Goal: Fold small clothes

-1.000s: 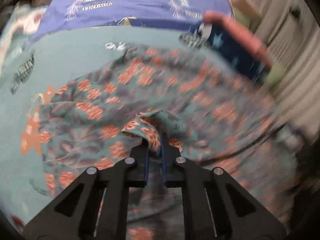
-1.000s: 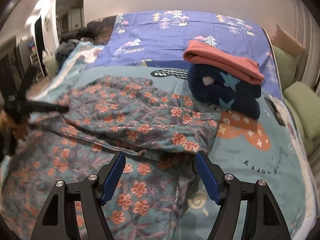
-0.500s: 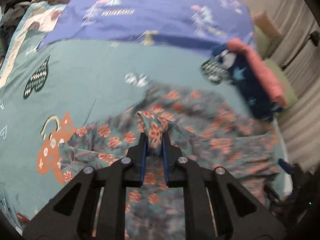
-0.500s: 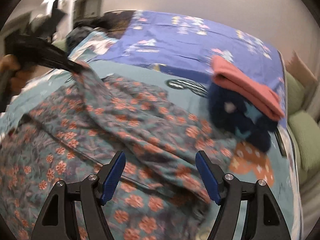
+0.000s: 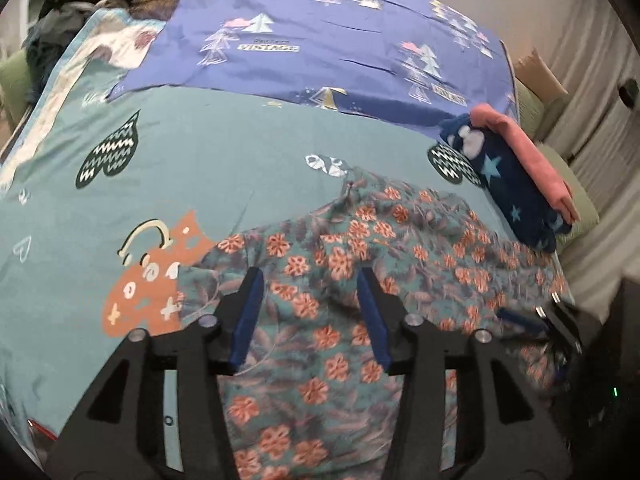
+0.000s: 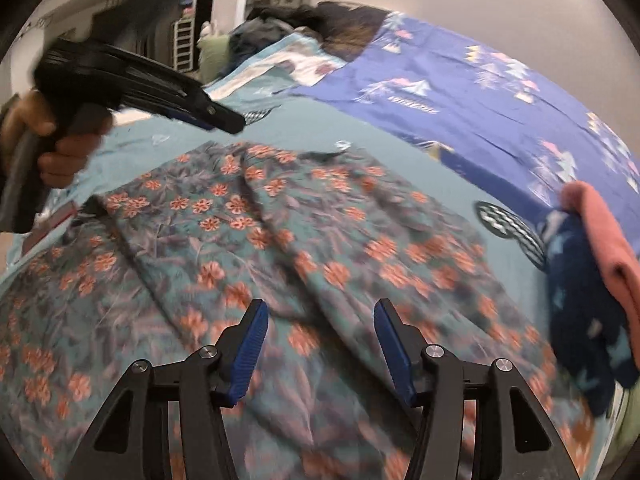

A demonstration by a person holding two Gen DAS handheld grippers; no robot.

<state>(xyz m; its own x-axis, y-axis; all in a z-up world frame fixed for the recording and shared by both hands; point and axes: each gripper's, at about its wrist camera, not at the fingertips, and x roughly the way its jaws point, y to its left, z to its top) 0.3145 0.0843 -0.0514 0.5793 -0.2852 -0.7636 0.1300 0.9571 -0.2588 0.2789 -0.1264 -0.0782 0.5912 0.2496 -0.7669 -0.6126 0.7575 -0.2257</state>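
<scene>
Both tongs gape (nothing gripped) over floral garment (image 5: 340, 280)

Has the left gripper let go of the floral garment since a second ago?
Yes. The left gripper is now open above the floral garment, which lies flat on the bedsheet.

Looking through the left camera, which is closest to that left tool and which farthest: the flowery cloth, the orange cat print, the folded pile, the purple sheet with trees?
1. Flowery cloth: right under the open left tool.
2. Orange cat print: on the teal bedspread, just left of the tool.
3. Folded pile: pink on navy, far right.
4. Purple sheet with trees: across the far end of the bed.
</scene>
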